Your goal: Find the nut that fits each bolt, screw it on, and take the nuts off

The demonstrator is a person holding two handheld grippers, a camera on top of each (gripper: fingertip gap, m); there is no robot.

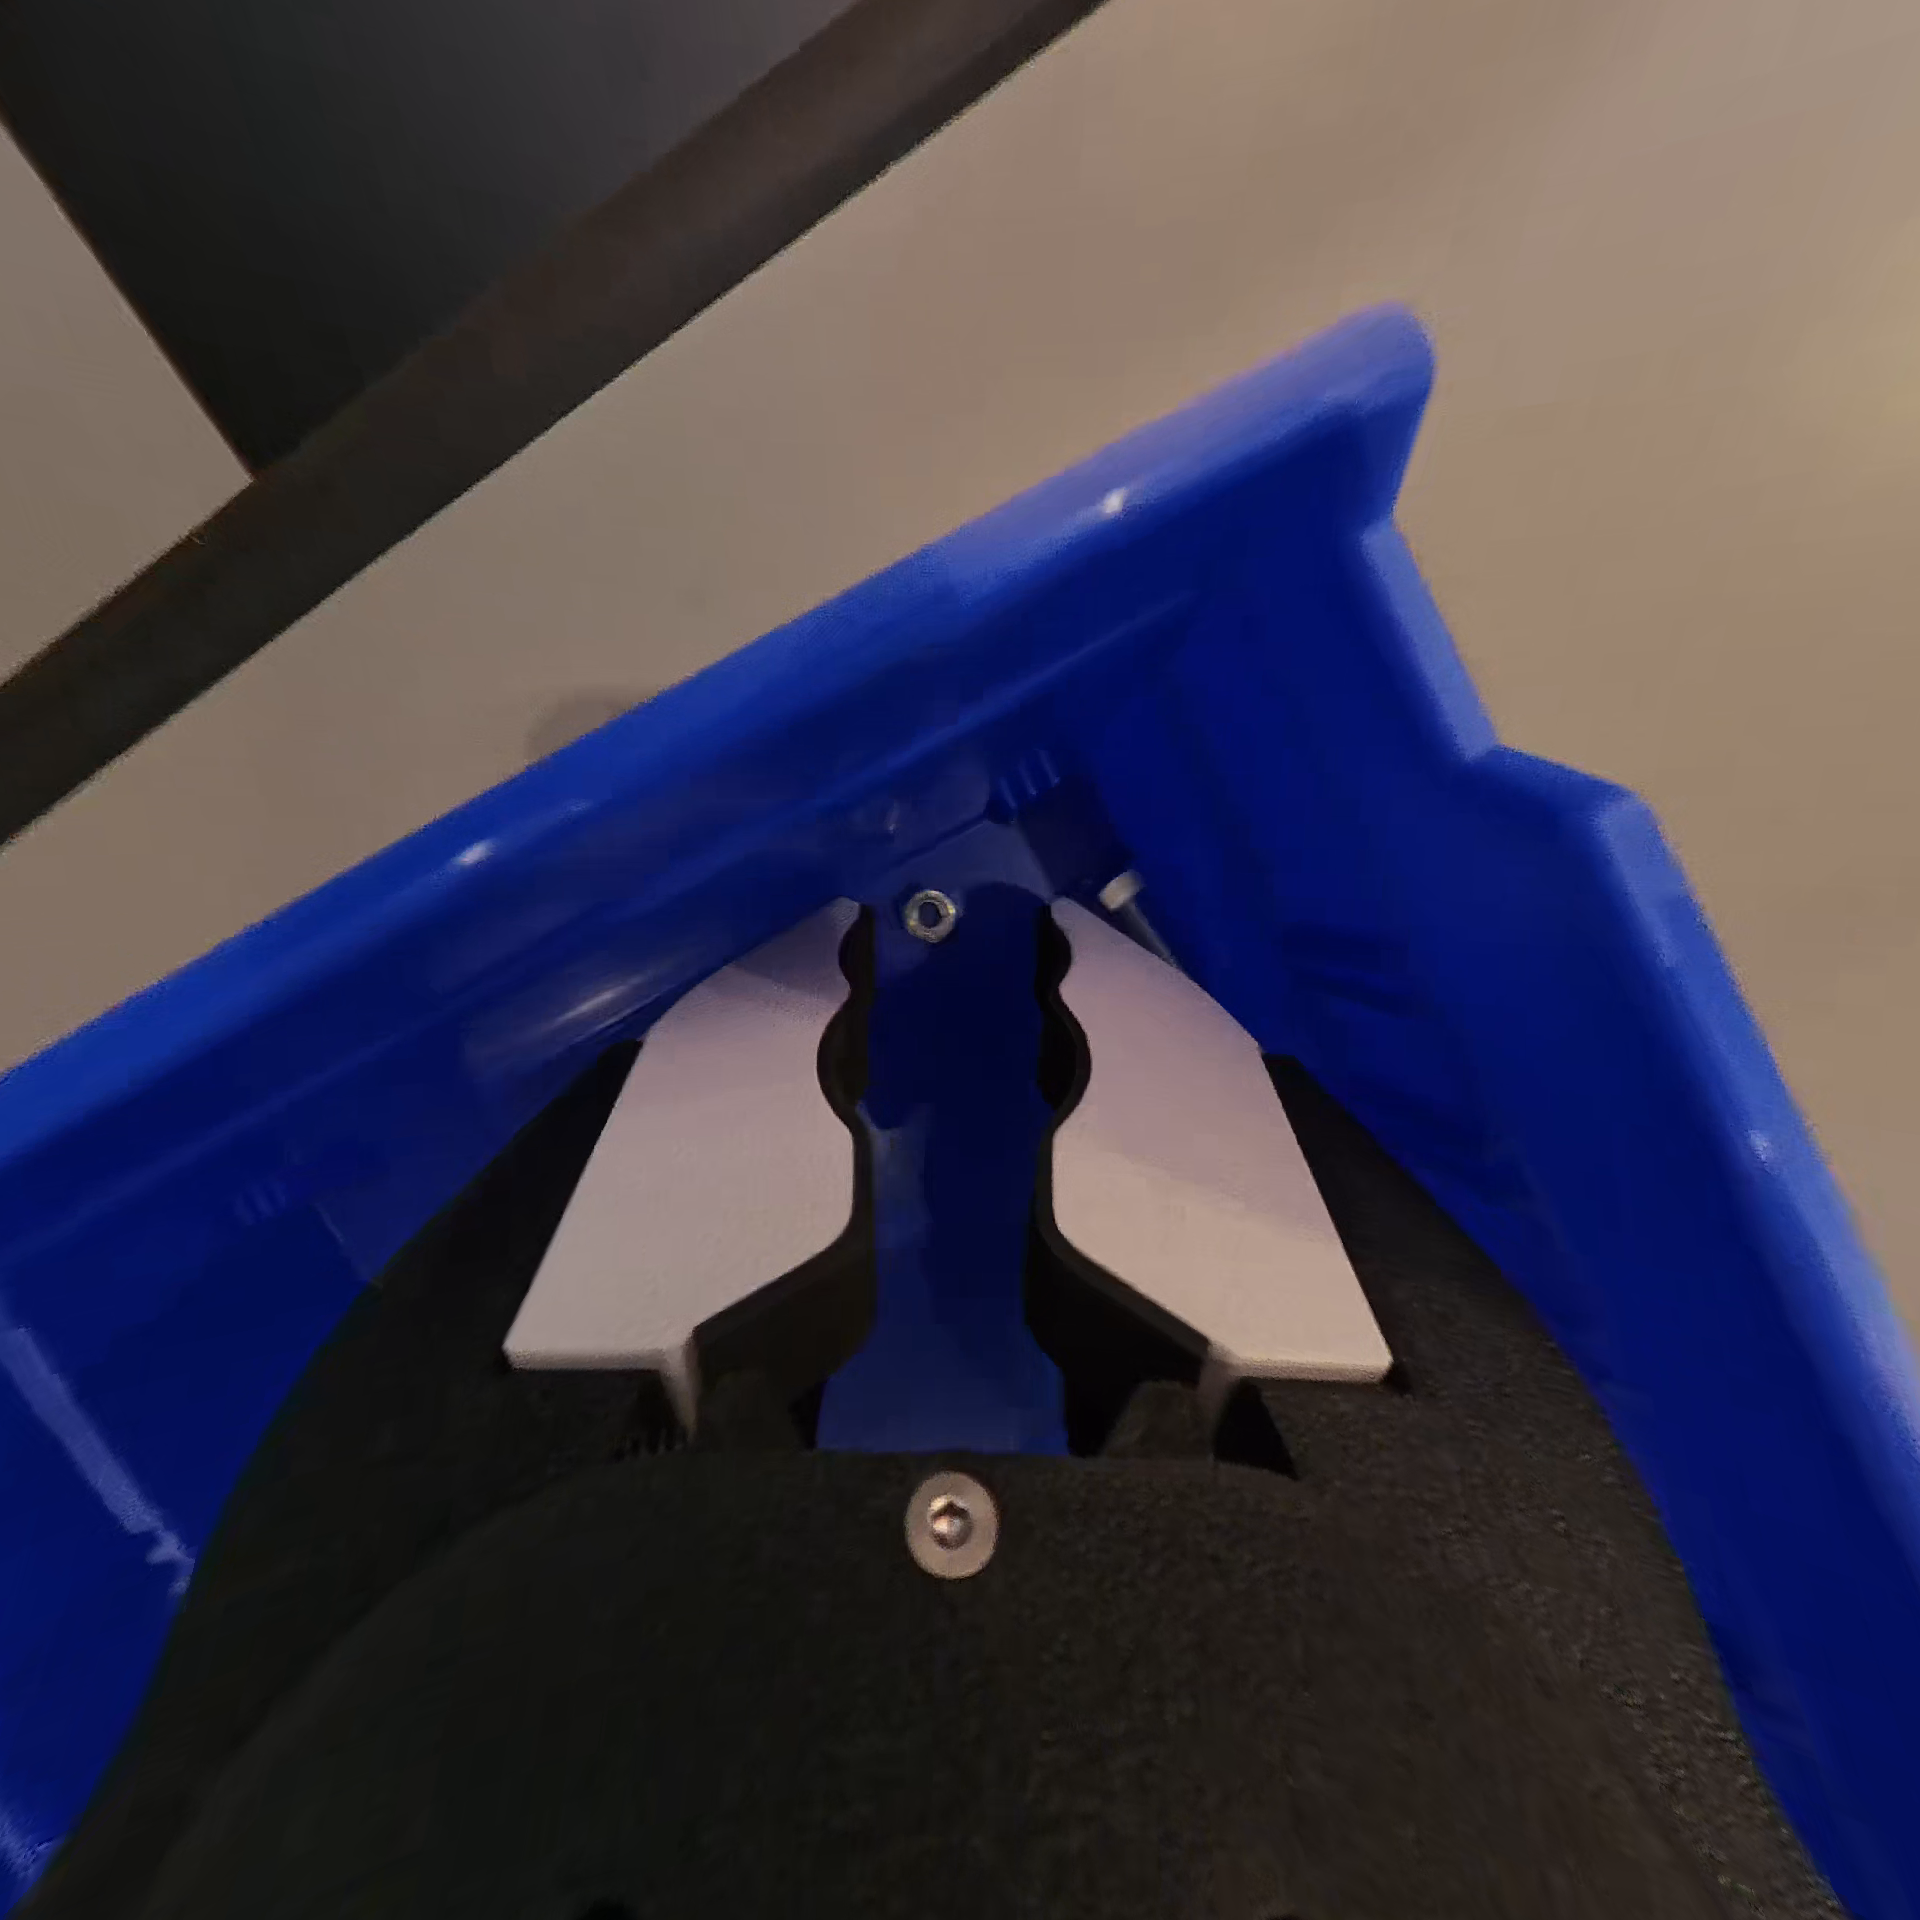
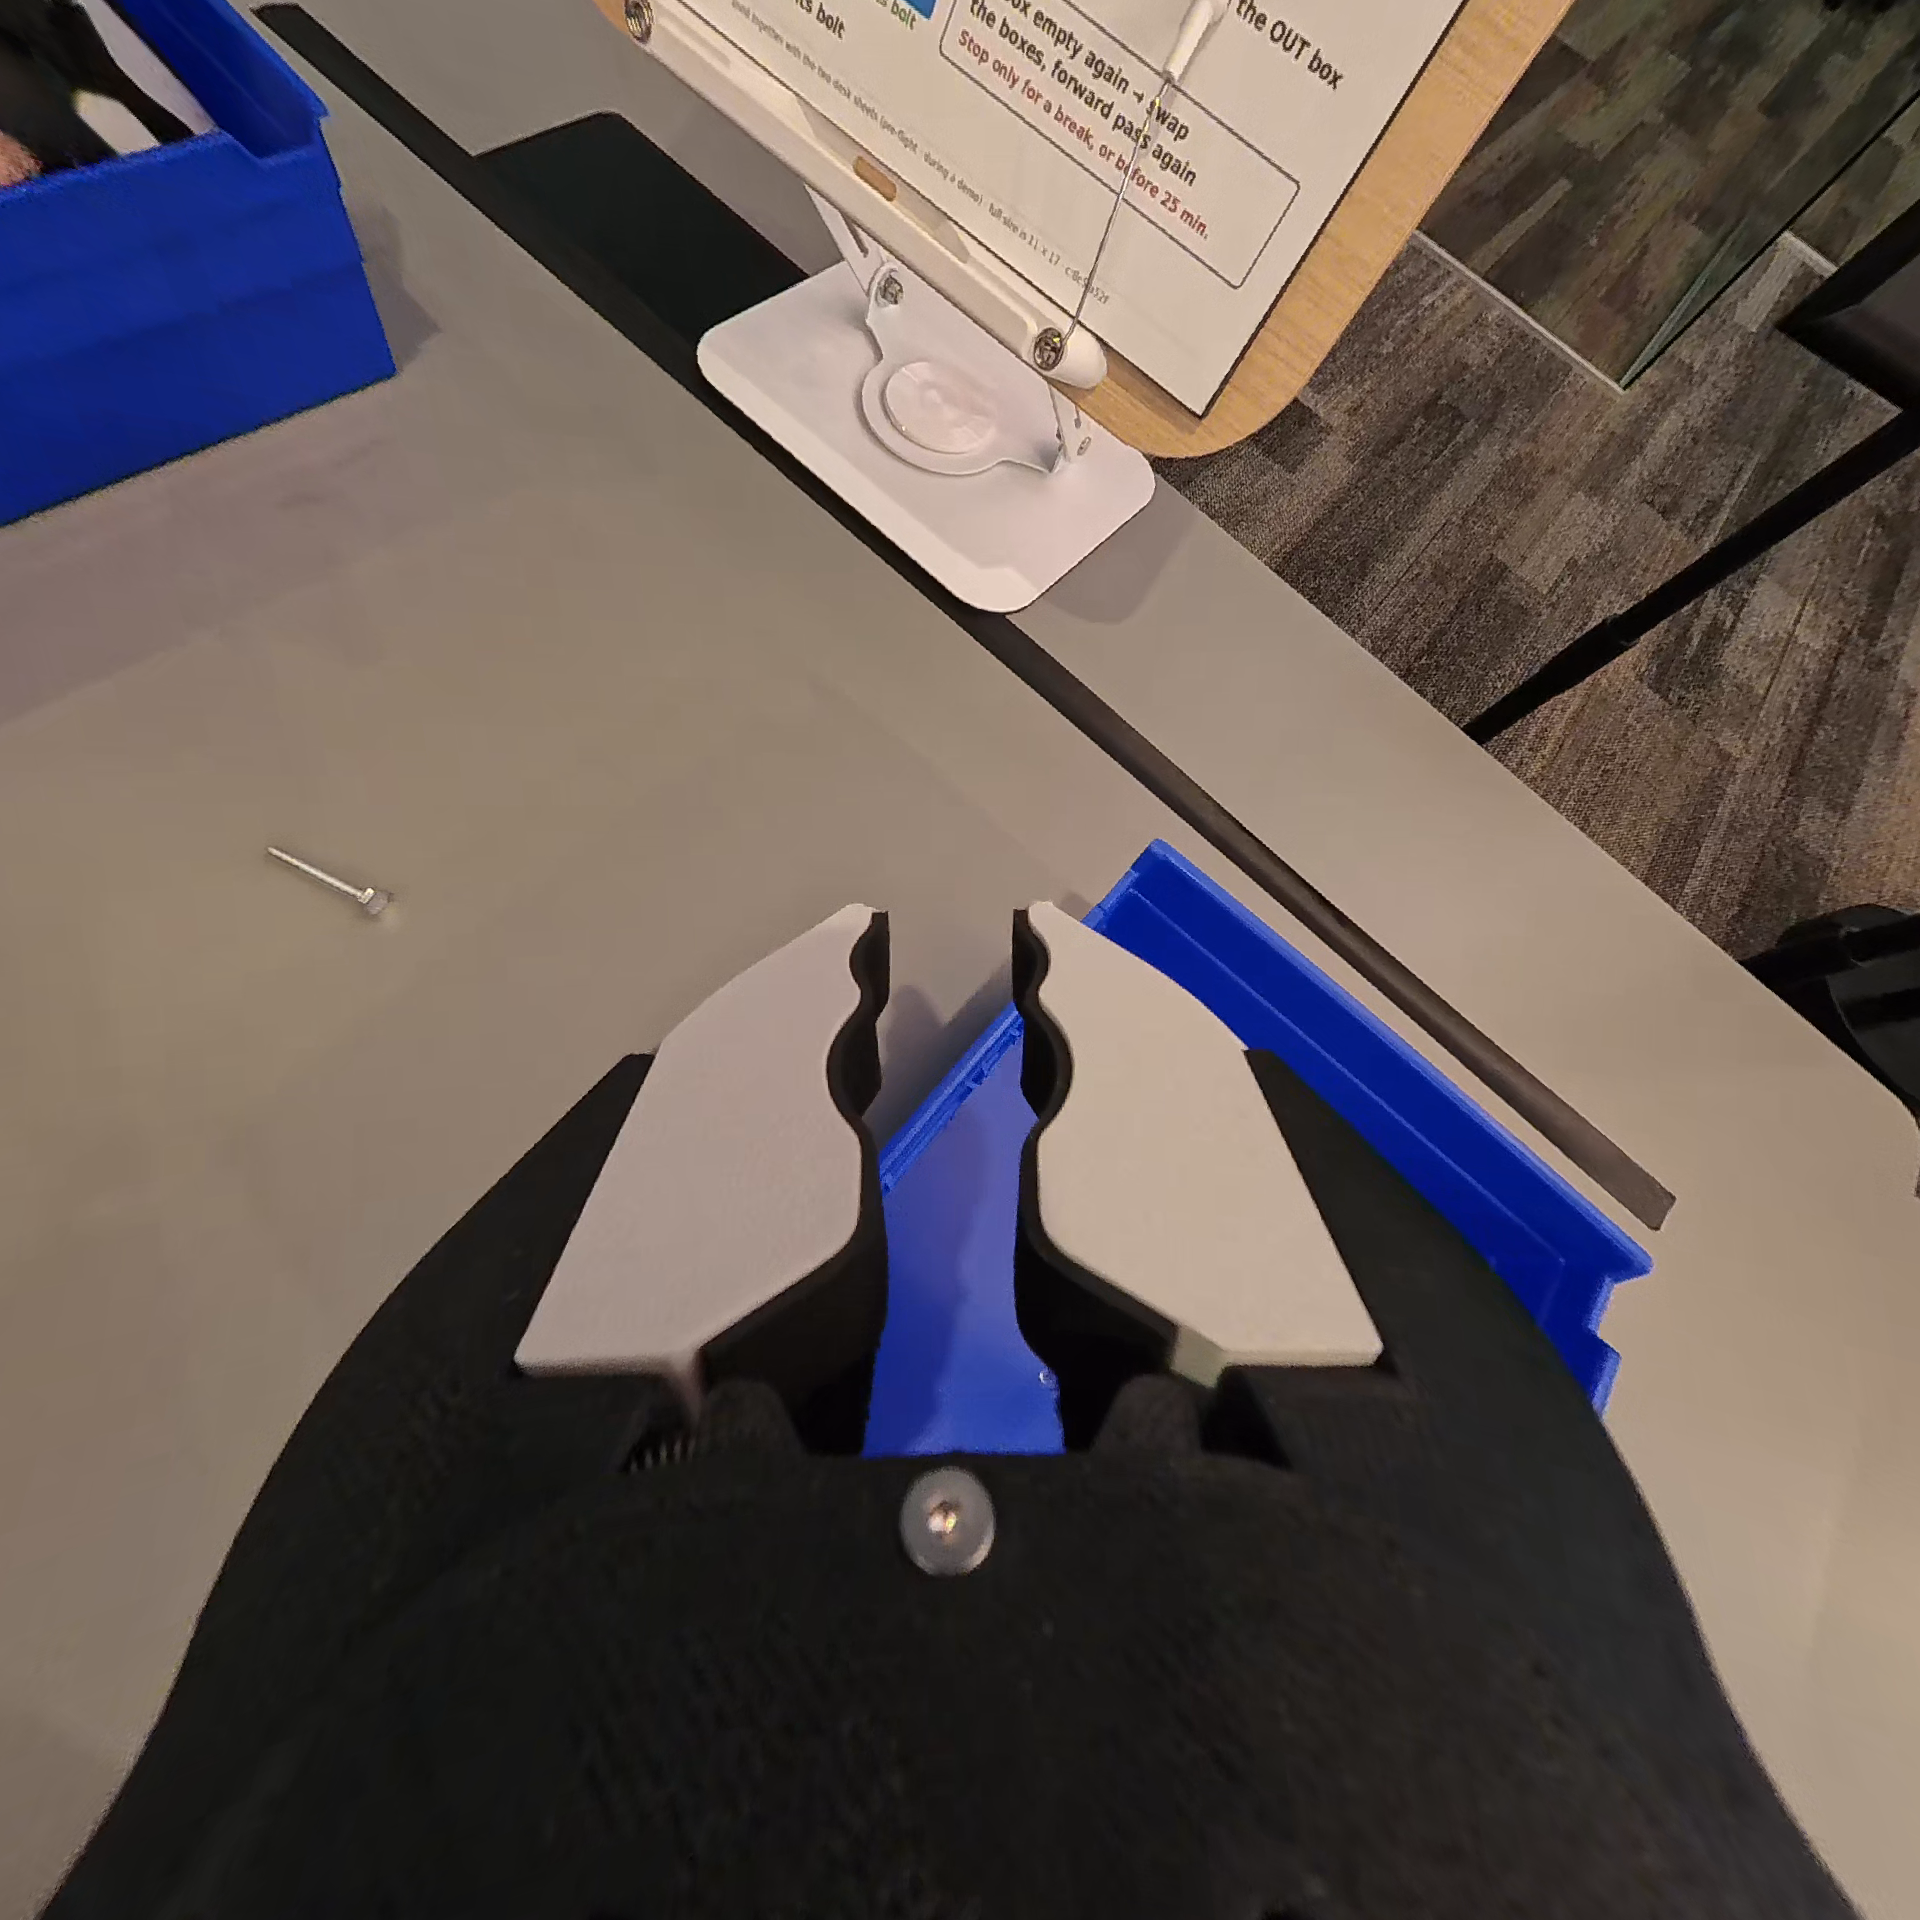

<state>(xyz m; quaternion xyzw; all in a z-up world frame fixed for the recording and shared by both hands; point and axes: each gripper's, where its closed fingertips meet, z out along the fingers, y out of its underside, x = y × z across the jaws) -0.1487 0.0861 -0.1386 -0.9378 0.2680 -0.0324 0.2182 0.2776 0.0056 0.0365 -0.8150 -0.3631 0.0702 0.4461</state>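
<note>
Left tool (image 1: 951, 935): apart, dipped into blue bin (image 1: 727, 748) towards nut (image 1: 928, 916).
Right tool (image 2: 951, 925): apart, empty, above tabletop (image 2: 623, 675); bolt (image 2: 332, 883) waiting.

Warm, dim room light. The left wrist view is smeared with motion blur, with small glints on the blue bin (image 1: 1039, 675). The right wrist view is sharper; soft shadows lie on the tabletop (image 2: 571, 644), and edges bow outward.

We see a nut (image 1: 928, 916) lying inside a bin (image 1: 1039, 665). On the table (image 2: 623, 644), a bolt (image 2: 330, 883) lies left of another bin (image 2: 1351, 1060); a stand (image 2: 935, 457) sits behind, a third bin (image 2: 177, 312) far left.
</note>
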